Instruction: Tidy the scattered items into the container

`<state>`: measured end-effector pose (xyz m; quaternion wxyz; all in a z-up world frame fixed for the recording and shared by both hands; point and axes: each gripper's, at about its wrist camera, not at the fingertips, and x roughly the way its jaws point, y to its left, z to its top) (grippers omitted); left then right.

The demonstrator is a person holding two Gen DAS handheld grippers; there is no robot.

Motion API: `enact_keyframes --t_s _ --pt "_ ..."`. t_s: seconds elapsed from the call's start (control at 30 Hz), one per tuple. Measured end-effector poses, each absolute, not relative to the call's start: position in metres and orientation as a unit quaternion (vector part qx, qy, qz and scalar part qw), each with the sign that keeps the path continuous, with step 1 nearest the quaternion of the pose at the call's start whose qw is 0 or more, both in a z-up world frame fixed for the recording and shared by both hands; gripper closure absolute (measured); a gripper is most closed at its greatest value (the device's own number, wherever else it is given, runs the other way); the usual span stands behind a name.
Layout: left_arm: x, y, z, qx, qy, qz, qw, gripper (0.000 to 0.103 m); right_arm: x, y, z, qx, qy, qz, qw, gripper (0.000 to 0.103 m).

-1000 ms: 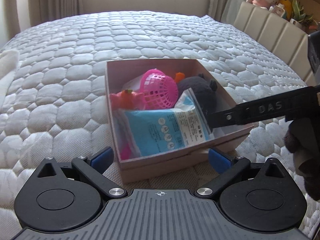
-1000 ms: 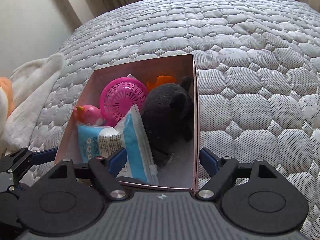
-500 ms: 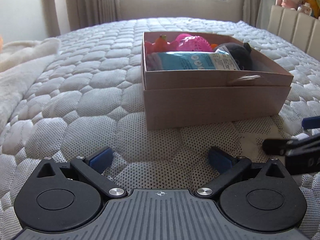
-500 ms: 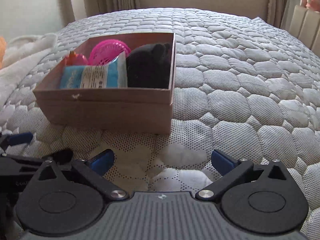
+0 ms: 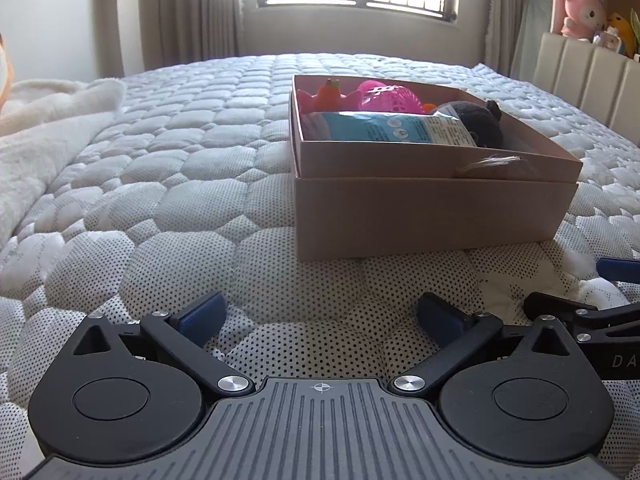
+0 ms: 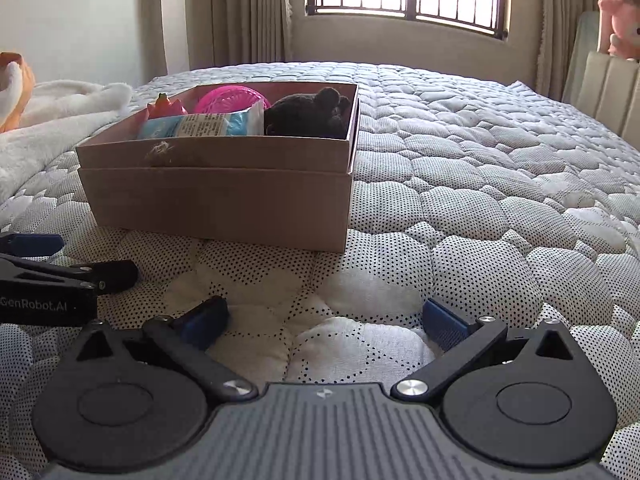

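A brown cardboard box (image 5: 432,216) (image 6: 216,204) stands on the quilted bed. It holds a pink mesh ball (image 5: 390,98) (image 6: 232,100), a pink and orange toy (image 5: 326,94) (image 6: 164,108), a blue and white packet (image 5: 384,130) (image 6: 200,126) and a black plush (image 5: 482,120) (image 6: 308,116). My left gripper (image 5: 320,316) is open and empty, low over the quilt in front of the box. My right gripper (image 6: 326,316) is open and empty, beside it to the right. Each gripper shows at the edge of the other's view.
A white fleece blanket (image 5: 44,120) (image 6: 60,116) lies on the bed at the left. A padded headboard (image 5: 584,76) with plush toys (image 5: 576,8) on top stands at the right. A window and curtains are behind the bed.
Both grippers have dropped from above the box down to just over the quilt and pulled back in front of it. The box and its contents have not moved.
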<state>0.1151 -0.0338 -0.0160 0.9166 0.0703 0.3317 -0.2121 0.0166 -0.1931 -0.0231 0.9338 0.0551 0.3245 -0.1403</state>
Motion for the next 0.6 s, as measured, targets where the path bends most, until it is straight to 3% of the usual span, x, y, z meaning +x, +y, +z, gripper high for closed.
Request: enact_keyframes --t_s 0.6 --pt "0.1134 -0.0355 -0.0161 0.073 0.331 -0.21 0.917 0.0 0.0164 -0.1921 -0.0243 0.054 0.325 -0.141 0.934 0.0"
